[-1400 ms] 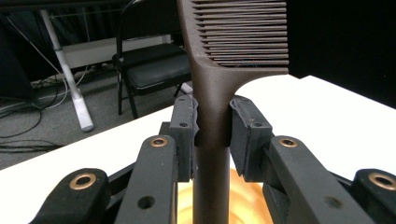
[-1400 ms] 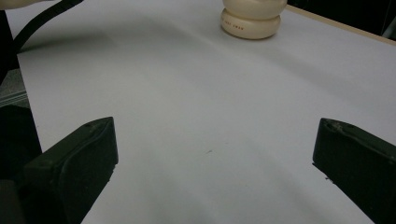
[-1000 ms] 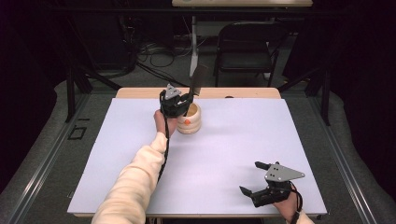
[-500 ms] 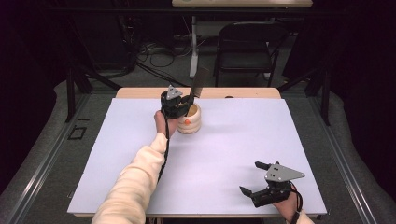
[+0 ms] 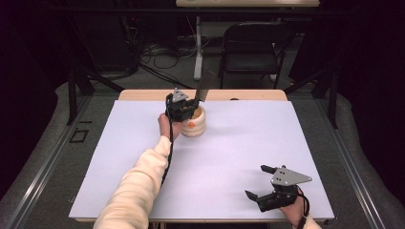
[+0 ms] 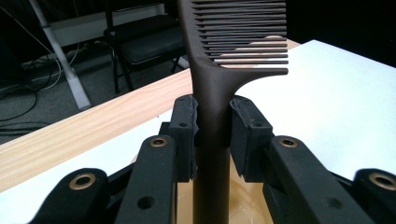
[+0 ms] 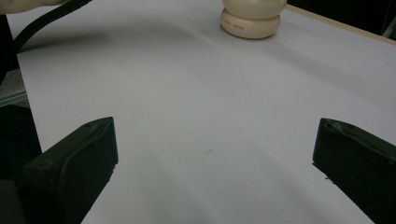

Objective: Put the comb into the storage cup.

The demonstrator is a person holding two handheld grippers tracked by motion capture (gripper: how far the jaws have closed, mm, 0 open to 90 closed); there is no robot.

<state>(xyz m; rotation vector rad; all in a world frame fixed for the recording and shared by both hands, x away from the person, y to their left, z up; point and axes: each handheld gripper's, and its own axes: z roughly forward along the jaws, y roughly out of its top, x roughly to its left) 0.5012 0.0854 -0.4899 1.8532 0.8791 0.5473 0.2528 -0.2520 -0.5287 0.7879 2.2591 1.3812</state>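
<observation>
At the near right corner of the desk (image 5: pixel 119 191), the right gripper (image 5: pixel 260 198) is held low over the white surface with its jaws spread wide and nothing between them. It is well apart from everything else, so little risk is judged to come from it unless it is swung across toward the far side.

The middle of the desk is crossed only by the person's left forearm (image 5: pixel 138 181) and the black cable (image 5: pixel 167 157) that trails along it. A snag of that cable on the sleeve or the near edge is judged possible if the arm is drawn back quickly.

Near the far edge, a little left of centre, a cream holder (image 5: pixel 195 125) is stood on the white surface. Directly over it the left gripper (image 6: pixel 212 135) is clamped on the handle of a dark comb (image 6: pixel 219 70), which is held upright with its teeth above the jaws and its lower handle running down into the holder's mouth. Whether the tip is touching the bottom cannot be told.

The main hazard is judged to lie here: if the comb is moved sideways and not straight along its length, the light holder could be levered over or dragged toward the far edge. The smooth, narrow handle could also slip or twist between the pads.

Beyond the desk, a strip of bare wood (image 5: pixel 248 94), a folding chair (image 5: pixel 253 47) and floor cables (image 5: pixel 157 52) are seen; none stands in the way.
</observation>
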